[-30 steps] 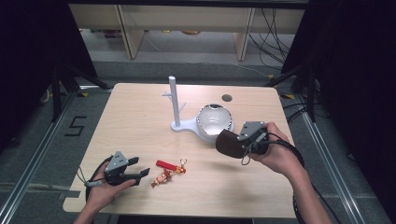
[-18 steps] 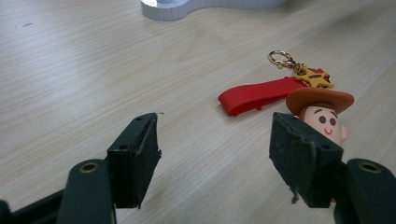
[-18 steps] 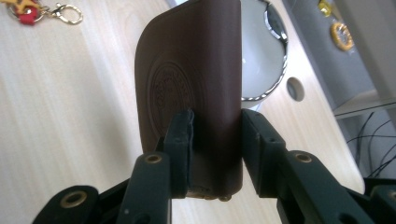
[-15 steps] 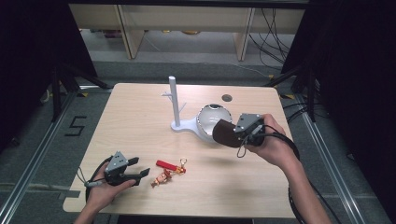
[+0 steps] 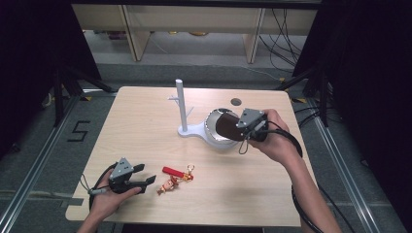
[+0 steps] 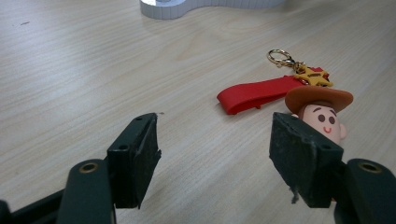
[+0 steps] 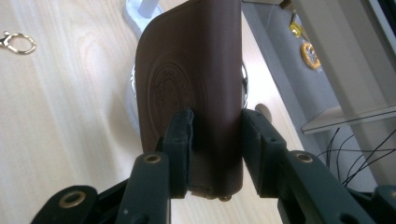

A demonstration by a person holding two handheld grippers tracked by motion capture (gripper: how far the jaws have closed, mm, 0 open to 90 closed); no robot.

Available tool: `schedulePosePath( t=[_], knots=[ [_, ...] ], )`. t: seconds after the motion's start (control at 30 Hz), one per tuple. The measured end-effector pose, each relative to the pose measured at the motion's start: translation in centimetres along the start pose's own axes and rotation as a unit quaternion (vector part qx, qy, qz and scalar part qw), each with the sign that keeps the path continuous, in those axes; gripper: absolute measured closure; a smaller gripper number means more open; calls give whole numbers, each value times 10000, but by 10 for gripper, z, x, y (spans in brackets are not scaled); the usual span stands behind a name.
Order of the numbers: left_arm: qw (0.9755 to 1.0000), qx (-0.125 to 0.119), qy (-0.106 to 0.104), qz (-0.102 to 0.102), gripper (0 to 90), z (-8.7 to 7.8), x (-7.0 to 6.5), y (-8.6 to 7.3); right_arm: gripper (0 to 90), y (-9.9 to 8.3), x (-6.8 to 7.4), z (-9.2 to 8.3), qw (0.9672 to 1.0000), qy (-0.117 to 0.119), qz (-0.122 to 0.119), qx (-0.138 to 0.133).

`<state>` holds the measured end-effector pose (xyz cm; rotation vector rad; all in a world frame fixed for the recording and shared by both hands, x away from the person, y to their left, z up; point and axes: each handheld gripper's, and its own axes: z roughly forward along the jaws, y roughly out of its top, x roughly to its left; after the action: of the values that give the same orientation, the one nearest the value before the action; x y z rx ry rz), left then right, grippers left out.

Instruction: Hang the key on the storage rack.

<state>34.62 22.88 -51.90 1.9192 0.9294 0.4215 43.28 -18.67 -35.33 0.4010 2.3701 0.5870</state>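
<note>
Left tongs (image 5: pixel 145 180): near-left on the bench (image 5: pixel 145 121), jaws wide, nothing between them — resting in the person's hand.
Cowboy keychain (image 5: pixel 172 181): flat on the bench just right of the left tongs; red strap (image 6: pixel 257 94), gold ring (image 6: pixel 279 56), soft-looking rubber figure head (image 6: pixel 321 112).
Right tongs (image 5: pixel 232 127): mid-right, raised, jaws clamped across a brown leather pouch (image 7: pixel 196 88).
Pouch, place: in the air above the white dish (image 5: pixel 211 137) at the foot of the stand.
Pouch, handling: likely light and supple with a smooth face — may slide or sag; the grip near its lower end, by the studs, looks sound.
White stand (image 5: pixel 180 104): farther back, upright post with small pegs.
</note>
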Motion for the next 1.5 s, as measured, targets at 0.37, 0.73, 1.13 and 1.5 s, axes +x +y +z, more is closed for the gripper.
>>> schedulePosePath(
  t=[0.37, 0.73, 1.13, 1.5],
  knots=[
    [10000, -27, 5, -43, 321, 0, 0, 0, 655, 11, -7, 16, 9999, -55, -60, -74],
    [10000, -33, -28, -36, 320, 0, 1, -1, 654, 15, -9, 32, 10000, -20, -54, -69],
    [10000, -10, -50, -5, 321, 1, 1, -1, 651, 13, -10, 47, 10000, 33, -20, -22],
    [10000, 15, -49, -25, 320, 0, 1, -2, 648, 12, -10, 61, 9997, 80, -137, 161]
  ],
)
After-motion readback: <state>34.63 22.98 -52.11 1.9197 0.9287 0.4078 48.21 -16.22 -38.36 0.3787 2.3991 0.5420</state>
